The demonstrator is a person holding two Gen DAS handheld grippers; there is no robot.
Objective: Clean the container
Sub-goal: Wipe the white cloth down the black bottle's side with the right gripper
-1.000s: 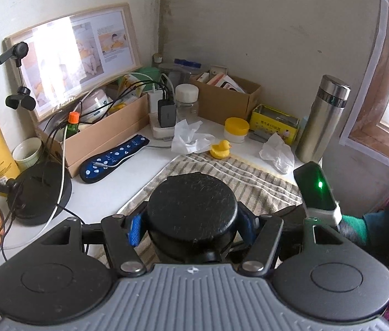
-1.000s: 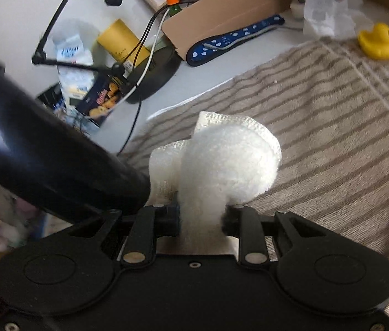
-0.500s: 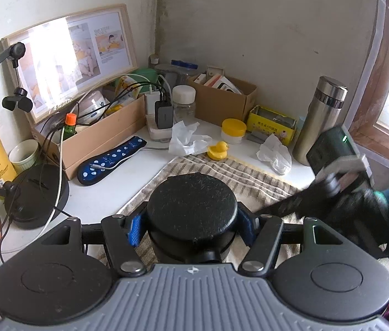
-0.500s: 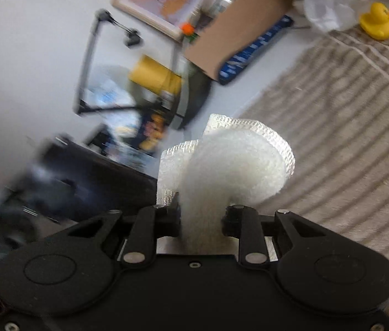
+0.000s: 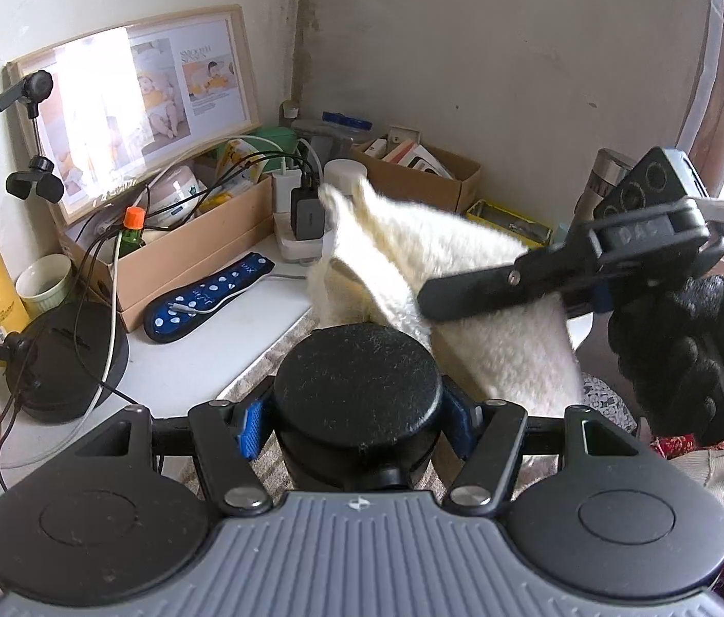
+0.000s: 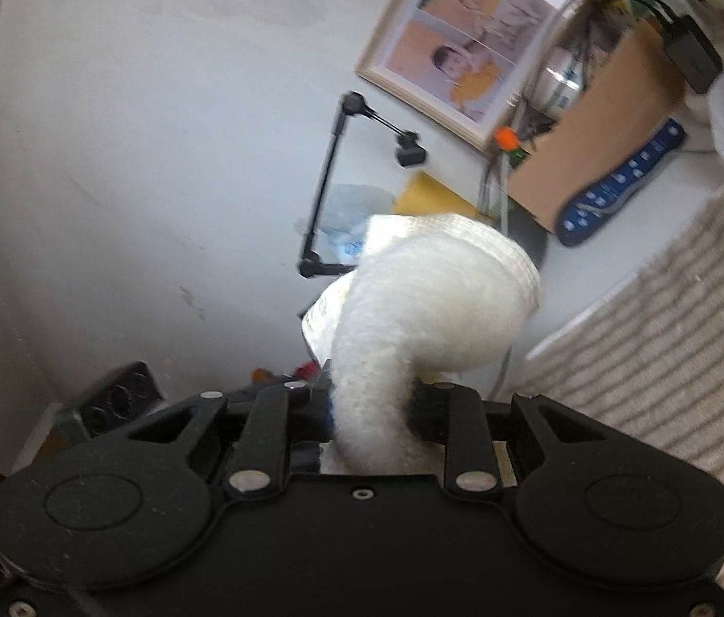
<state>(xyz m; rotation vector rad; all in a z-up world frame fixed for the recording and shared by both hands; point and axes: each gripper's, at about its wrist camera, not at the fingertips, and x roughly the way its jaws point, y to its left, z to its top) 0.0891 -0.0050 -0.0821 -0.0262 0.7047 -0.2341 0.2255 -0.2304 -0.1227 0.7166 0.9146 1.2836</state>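
My right gripper [image 6: 372, 406] has swung up and over toward my left one. A second ago it looked down across the striped towel [image 6: 670, 360]; now it faces the wall, with the towel off to its right side. From my left gripper's view, the right gripper [image 5: 444, 303] was only a green-lit edge low at the right; it has since risen beyond my left jaws. The cloth [image 5: 444, 283] it clamps has come with it and now hangs just past the container [image 5: 356, 385], hiding the duck and tissue.
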